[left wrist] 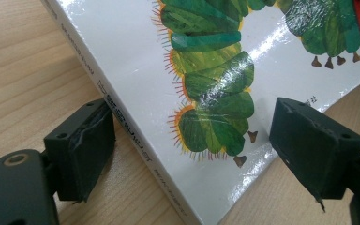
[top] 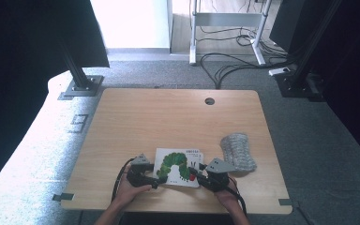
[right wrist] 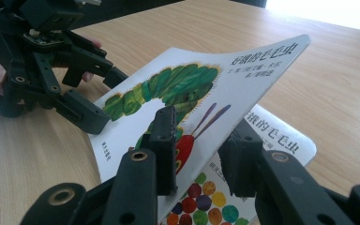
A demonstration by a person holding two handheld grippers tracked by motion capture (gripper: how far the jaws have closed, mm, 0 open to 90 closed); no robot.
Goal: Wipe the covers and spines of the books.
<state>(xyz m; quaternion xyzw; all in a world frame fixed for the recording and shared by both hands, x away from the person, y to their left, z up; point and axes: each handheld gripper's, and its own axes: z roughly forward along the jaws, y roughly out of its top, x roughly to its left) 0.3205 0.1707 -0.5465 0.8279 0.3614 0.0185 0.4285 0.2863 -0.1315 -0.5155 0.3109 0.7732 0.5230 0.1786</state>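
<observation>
Book (top: 178,165) lies long axis left-right, spine at left.

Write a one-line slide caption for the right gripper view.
Right gripper pinches the caterpillar book's front cover and lifts it open above the wooden table, the left gripper at the spine side.

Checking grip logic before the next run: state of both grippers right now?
Left gripper: open, jaws straddling the book's spine corner, pads not pressing.
Right gripper: shut on the front cover, lifted off the pages.
</observation>
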